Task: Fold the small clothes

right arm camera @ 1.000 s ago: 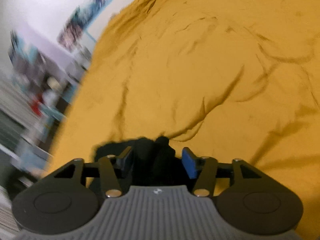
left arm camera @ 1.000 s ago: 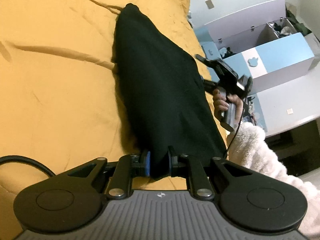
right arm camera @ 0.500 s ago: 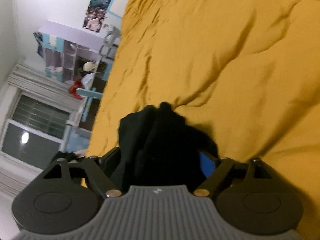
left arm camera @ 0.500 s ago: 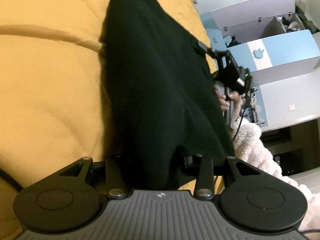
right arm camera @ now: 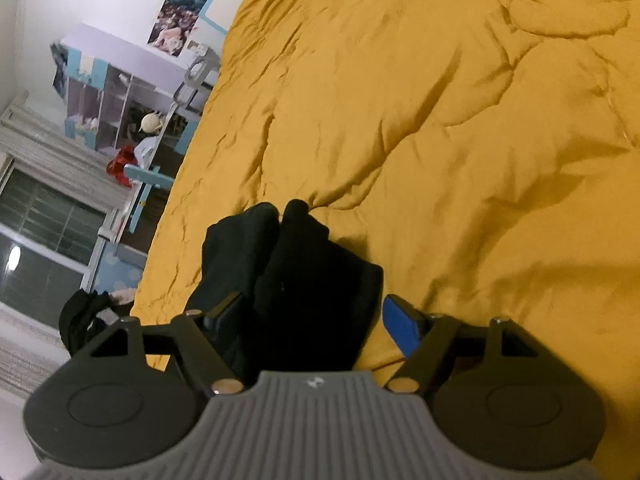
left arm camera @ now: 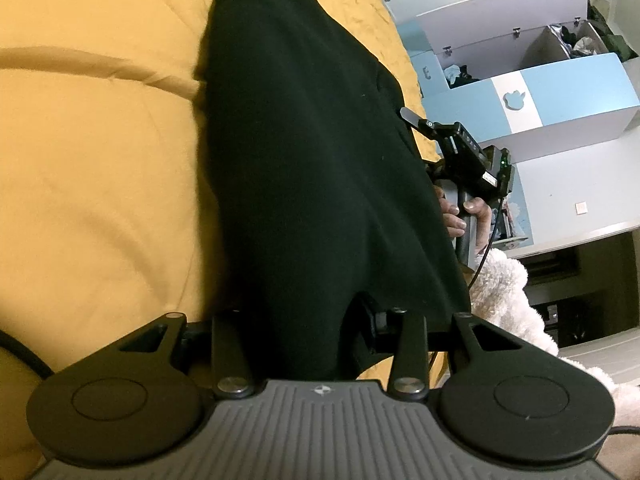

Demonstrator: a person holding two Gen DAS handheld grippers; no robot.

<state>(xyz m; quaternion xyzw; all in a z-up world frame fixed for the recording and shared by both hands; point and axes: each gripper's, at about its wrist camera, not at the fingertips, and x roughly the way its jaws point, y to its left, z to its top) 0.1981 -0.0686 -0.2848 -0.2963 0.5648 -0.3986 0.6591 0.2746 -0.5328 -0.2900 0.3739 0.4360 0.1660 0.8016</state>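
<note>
A black garment [left arm camera: 304,152] lies stretched along the yellow bedspread [left arm camera: 100,168]. Its near end drapes between the jaws of my left gripper [left arm camera: 304,332], which stand apart and open; the cloth hides the fingertips. In the left wrist view the right gripper [left arm camera: 460,152] sits at the garment's right edge, held by a hand. In the right wrist view the garment's bunched end [right arm camera: 292,280] lies between the spread jaws of my right gripper [right arm camera: 316,312], which is open; the blue pad [right arm camera: 400,328] stands clear of the cloth.
A blue and white toy chest [left arm camera: 532,80] with its lid up stands beside the bed on the right. A fluffy white sleeve [left arm camera: 508,300] covers the arm. Shelves [right arm camera: 120,92] and a window [right arm camera: 44,232] lie beyond the bed's far edge.
Both grippers have opened: the left was shut on the garment's near end a second ago, now its jaws stand wide. The right gripper has tilted and its jaws have spread further.
</note>
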